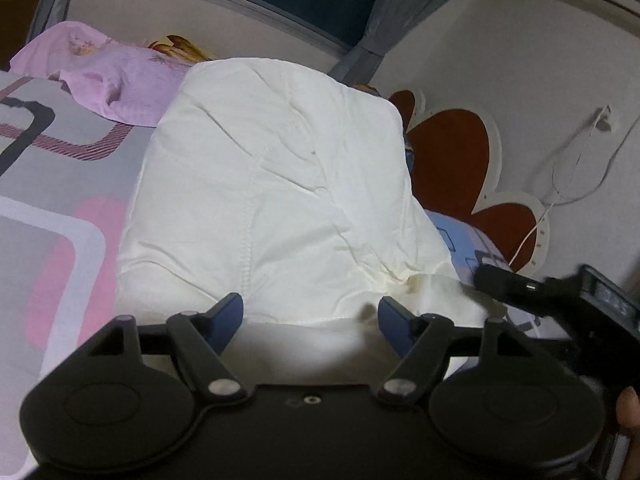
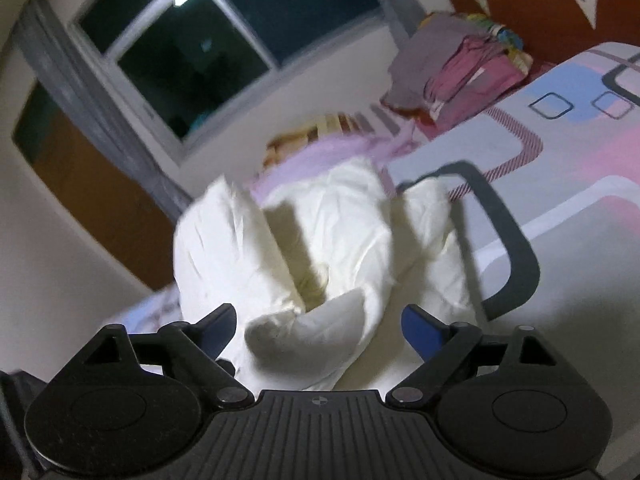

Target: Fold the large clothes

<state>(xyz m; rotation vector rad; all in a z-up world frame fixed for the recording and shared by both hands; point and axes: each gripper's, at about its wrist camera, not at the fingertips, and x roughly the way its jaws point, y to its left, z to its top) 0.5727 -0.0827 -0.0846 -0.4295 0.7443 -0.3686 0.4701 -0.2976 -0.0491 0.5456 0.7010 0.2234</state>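
Left gripper (image 1: 310, 312) jaws apart over white garment (image 1: 276, 184) on patterned bedsheet (image 1: 48, 184); right gripper (image 1: 520, 286) at right edge

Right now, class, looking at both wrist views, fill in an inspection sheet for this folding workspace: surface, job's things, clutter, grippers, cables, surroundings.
Surface: bed with patterned grey, pink and white sheet.
Job's things: white garment, creased and partly folded, lying on the sheet.
Clutter: lilac cloth beyond the garment; pile of coloured clothes near the headboard.
Grippers: left gripper open over the garment's near edge; right gripper open, a loose fold between its fingers, not pinched.
Cables: white cable hanging from a wall socket.
Surroundings: dark window, grey curtains, red and white headboard.
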